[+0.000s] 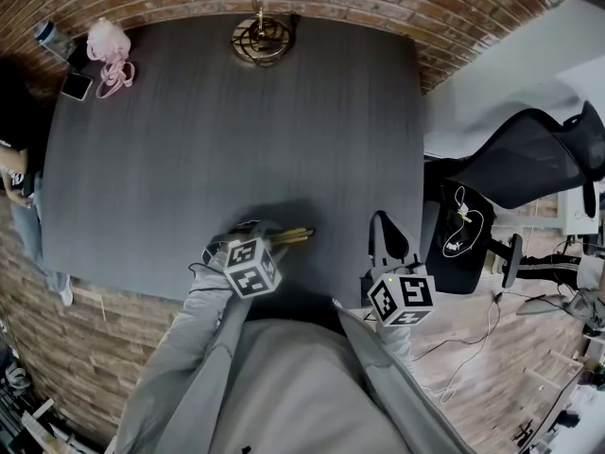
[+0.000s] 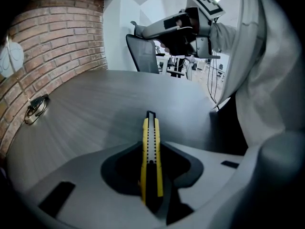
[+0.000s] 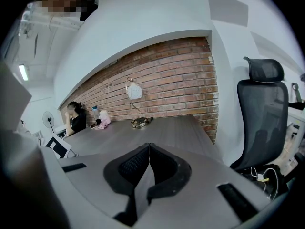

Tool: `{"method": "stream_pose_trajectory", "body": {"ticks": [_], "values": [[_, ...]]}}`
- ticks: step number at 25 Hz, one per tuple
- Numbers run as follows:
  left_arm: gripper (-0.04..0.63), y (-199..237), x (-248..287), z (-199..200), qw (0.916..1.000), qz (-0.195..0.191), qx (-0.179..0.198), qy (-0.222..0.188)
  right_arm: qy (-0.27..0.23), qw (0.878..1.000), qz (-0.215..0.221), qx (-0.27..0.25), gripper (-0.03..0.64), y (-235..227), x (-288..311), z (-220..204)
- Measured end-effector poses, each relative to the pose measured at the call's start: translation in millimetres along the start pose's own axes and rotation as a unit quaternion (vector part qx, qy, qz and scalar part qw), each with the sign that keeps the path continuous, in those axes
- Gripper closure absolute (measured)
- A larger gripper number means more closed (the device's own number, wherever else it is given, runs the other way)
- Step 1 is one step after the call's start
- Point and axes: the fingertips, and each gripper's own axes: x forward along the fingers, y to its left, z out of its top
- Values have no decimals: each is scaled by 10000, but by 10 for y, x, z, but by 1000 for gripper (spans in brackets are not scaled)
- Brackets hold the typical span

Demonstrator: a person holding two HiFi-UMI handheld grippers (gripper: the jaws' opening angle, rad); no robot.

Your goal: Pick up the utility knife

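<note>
The yellow and black utility knife [image 1: 295, 235] [image 2: 151, 151] lies on the dark grey table [image 1: 227, 140], near its front edge. My left gripper [image 1: 269, 237] [image 2: 151, 149] points steeply down over the knife's handle. Its jaws stand against both long sides of the knife, and the blade end sticks out ahead of them. My right gripper [image 1: 386, 244] [image 3: 148, 147] hovers at the table's near right corner, shut with nothing between its jaws. It also shows in the left gripper view, where the right gripper [image 2: 183, 30] is raised above the table's far edge.
A gold lamp base with coiled wire [image 1: 262, 38] stands at the table's far edge by the brick wall. A pink pouch [image 1: 109, 50], a phone [image 1: 76, 85] and a bottle [image 1: 52, 38] sit at the far left corner, near a seated person [image 1: 14, 168]. A black office chair [image 1: 539, 159] is on the right.
</note>
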Motion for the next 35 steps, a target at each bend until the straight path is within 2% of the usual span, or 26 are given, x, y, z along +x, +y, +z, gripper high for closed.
{"method": "stream_pose_trajectory", "body": {"ticks": [10,20,26,35], "values": [[472,67,-72,117,9995,179,-186,-202,-34,10000,30,-33,599,-35,-9,39],[472,280,-308,421,9962,647,-273,-513,-218,9997,102,-90,598,-87,-62,177],[472,490,-565,692,9895,1142,-343,-812,-374,9990,185,-172,598,-108,-57,329],[472,788,-995,1122,9737,1753,-497,-1366,-595,9973,302,-293,598,-114,-27,576]]}}
